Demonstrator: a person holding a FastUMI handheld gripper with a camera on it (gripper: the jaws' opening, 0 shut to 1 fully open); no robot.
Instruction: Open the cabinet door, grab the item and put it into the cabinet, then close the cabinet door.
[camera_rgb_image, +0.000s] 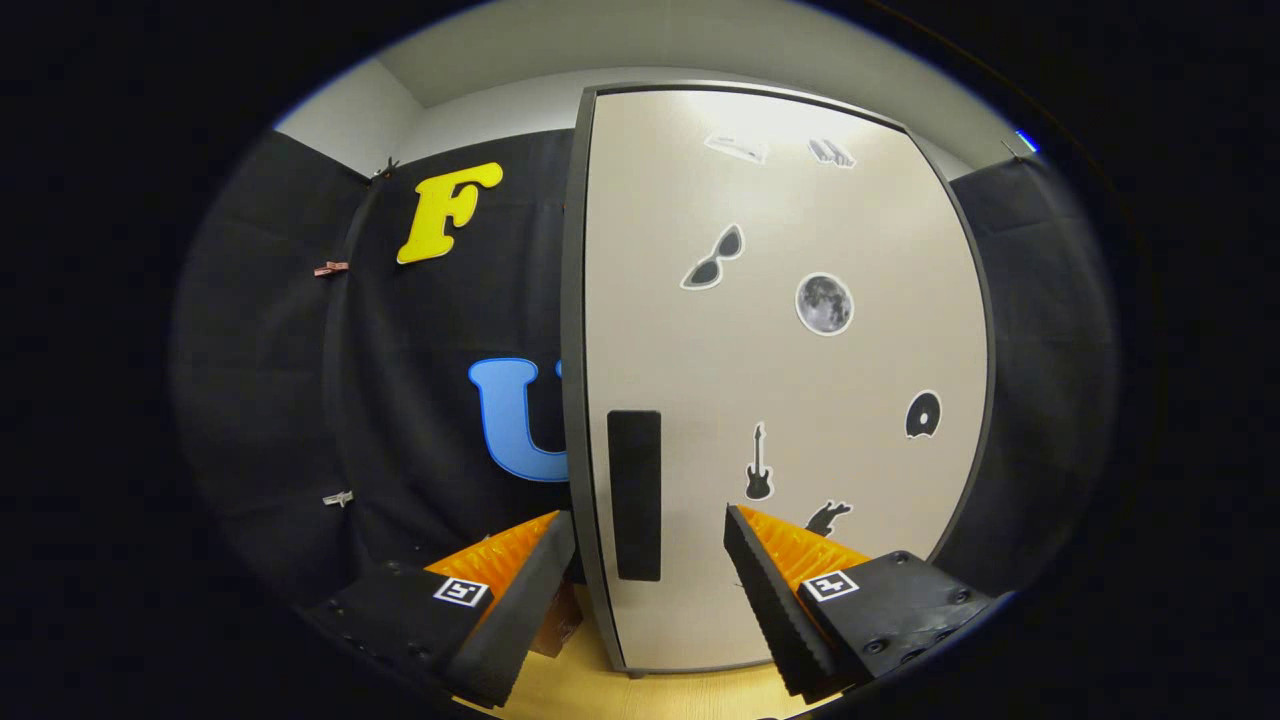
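Observation:
A tall cabinet (790, 380) with a pale door in a dark frame stands upright just ahead of my fingers. Small stickers dot the door. A dark rectangular handle (635, 495) sits low on the door near its left edge, directly ahead between my fingers. The door lies flush in its frame. My gripper (650, 525) is open, with the left fingertip just past the door's left edge and the right fingertip in front of the door panel. Nothing is held. A small brown item (562, 622) peeks out behind the left finger, on the tabletop beside the cabinet's base.
The cabinet stands on a light wooden tabletop (640, 690). Black cloth walls close in on the left and right. A few clips hang on the left wall (330, 268).

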